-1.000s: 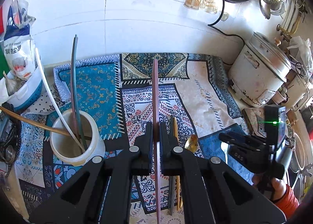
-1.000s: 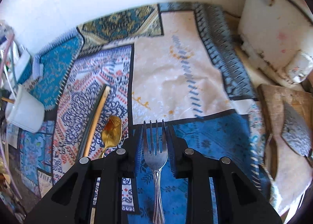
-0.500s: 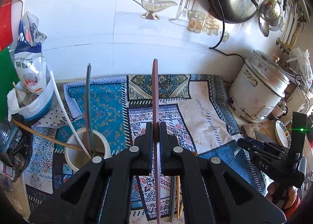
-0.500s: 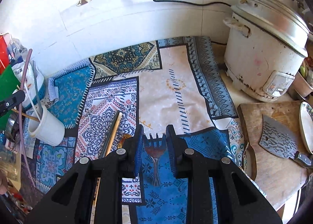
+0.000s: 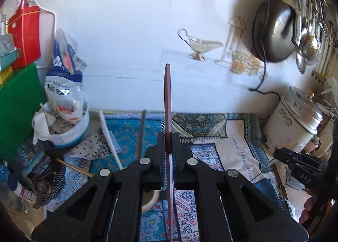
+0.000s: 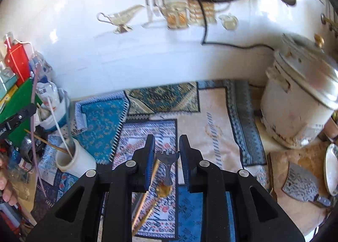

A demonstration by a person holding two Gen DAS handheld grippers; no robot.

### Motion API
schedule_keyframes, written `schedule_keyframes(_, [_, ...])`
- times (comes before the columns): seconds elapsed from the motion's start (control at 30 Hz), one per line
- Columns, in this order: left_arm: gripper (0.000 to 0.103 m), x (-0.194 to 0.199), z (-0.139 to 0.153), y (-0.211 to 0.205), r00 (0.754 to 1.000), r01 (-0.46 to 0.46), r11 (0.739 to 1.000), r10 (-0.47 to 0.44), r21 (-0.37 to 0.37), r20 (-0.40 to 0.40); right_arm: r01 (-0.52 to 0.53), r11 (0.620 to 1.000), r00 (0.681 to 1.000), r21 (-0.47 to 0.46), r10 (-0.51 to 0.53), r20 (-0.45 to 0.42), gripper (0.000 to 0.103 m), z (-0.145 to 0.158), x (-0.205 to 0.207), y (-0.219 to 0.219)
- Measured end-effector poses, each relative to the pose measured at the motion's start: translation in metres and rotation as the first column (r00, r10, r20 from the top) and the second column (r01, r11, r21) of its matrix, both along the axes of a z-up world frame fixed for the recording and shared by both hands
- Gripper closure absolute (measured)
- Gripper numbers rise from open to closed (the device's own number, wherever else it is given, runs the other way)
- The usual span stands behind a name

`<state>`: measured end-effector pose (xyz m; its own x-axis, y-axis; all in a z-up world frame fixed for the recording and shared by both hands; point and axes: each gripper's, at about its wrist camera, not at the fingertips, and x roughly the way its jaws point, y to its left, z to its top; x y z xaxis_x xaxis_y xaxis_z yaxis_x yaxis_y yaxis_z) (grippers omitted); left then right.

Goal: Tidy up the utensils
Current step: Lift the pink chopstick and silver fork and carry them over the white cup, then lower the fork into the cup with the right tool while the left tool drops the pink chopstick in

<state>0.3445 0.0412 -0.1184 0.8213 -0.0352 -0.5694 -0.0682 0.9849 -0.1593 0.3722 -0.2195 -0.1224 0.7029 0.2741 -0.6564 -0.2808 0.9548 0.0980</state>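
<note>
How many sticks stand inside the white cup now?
3 in the cup: a dark stick upright, a white stick leaning left, a golden stick leaning far left. The left gripper holds a pink stick, not in it. Shorter ones may be hidden.

Bright daylight, both views. White tiled wall (image 5: 131, 36) overexposed, glare patches on it. Hanging pan (image 5: 272, 30) throws a soft shadow leftward. Strong fisheye bending, black vignette at corners. Motion blur in right wrist view: rice cooker (image 6: 300, 98) and patterned mat (image 6: 160, 98) smeared; near fingers sharp.
</note>
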Motion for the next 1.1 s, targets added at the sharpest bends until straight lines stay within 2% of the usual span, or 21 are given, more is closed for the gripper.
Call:
schedule_keyframes(0.3, [0.099, 0.007, 0.009, 0.049, 0.987, -0.135, 0.991, 0.134, -0.004, 0.092, -0.148, 0.989, 0.986, 0.015, 0.147, 0.084, 0.082, 0.033, -0.001, 0.060])
schedule_keyframes(0.57, [0.099, 0.027, -0.011, 0.072, 0.966, -0.229, 0.973, 0.231, -0.029, 0.115, -0.277, 0.960, 0.958, 0.039, 0.273, 0.085, 0.082, 0.040, -0.003, 0.113])
schedule_keyframes(0.8, [0.099, 0.038, -0.031, 0.077, 0.956, -0.265, 0.964, 0.264, -0.008, 0.125, -0.354, 0.933, 0.934, 0.063, 0.349, 0.073, 0.082, 0.042, -0.005, 0.143])
schedule_keyframes(1.1, [0.099, 0.043, -0.052, 0.079, 0.956, -0.268, 0.963, 0.266, 0.001, 0.126, -0.389, 0.915, 0.921, 0.102, 0.391, 0.010, 0.082, 0.022, 0.004, 0.164])
